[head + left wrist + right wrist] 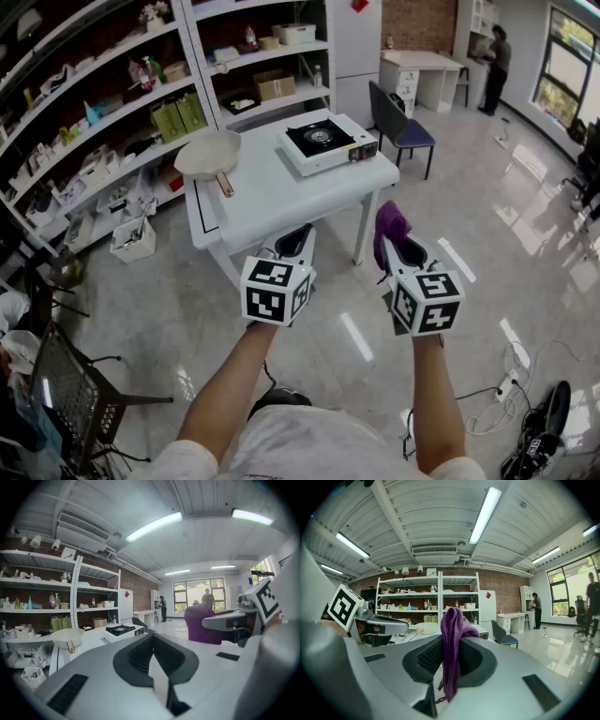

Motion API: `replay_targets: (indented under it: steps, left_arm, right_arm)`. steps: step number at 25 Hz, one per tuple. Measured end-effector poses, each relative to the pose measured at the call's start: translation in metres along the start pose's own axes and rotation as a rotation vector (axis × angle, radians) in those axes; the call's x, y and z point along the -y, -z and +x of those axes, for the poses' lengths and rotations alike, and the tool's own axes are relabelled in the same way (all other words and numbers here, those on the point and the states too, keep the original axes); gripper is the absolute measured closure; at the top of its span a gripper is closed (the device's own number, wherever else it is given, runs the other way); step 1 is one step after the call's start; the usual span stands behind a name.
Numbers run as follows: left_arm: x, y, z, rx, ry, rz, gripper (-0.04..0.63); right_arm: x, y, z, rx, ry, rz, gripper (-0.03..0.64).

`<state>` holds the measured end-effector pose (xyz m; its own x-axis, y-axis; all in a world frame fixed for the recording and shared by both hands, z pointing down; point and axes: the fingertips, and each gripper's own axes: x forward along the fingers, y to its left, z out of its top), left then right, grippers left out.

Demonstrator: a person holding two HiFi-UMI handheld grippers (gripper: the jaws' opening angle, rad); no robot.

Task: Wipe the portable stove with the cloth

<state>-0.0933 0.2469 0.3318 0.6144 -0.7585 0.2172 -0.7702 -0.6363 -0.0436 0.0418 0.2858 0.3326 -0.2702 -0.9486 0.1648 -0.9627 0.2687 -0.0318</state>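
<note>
Right gripper (401,249) is clamped on a crumpled purple knitted cloth (388,223), which sticks up from between its jaws. Left gripper (294,244) has its jaws pressed together, empty. Both hang over the floor, short of the white table (272,202). The white portable gas stove with a black top (325,142) sits on the table's far right corner, with a cream frying pan (208,154) to its left.

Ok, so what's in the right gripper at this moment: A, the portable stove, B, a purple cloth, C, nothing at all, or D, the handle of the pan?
B: in the right gripper view the right gripper has its jaws shut on the purple cloth, which sticks up between them with a loose end hanging below.
</note>
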Motion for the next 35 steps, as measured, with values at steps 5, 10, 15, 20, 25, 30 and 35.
replay_targets:
  steps: [5,10,15,20,25,30,35]
  left_arm:
    - [0.005,0.001,0.005,-0.011,-0.004,0.003,0.594]
    - [0.009,0.003,0.011,-0.025,-0.016,0.009,0.594]
    - [0.001,0.005,0.028,-0.034,-0.014,0.011,0.594]
    - [-0.016,0.009,0.06,-0.037,0.002,0.009,0.594]
    - [-0.047,0.007,0.111,-0.045,0.021,0.007,0.594]
    - [-0.079,0.004,0.161,-0.071,0.048,0.006,0.594]
    - [-0.11,0.003,0.197,-0.079,0.078,0.031,0.594]
  right_arm:
    - [0.008,0.001,-0.004,-0.004,-0.004,0.008,0.555]
    - [0.015,0.002,-0.004,-0.007,-0.019,0.011,0.554]
    - [0.022,0.004,0.009,-0.01,-0.029,0.013,0.555]
    - [0.034,0.008,0.041,-0.027,-0.026,0.017,0.555]
    - [0.052,0.009,0.094,-0.057,-0.022,0.032,0.555]
    - [0.069,0.004,0.145,-0.098,-0.006,0.034,0.554]
    - [0.078,-0.003,0.193,-0.118,0.0,0.031,0.554]
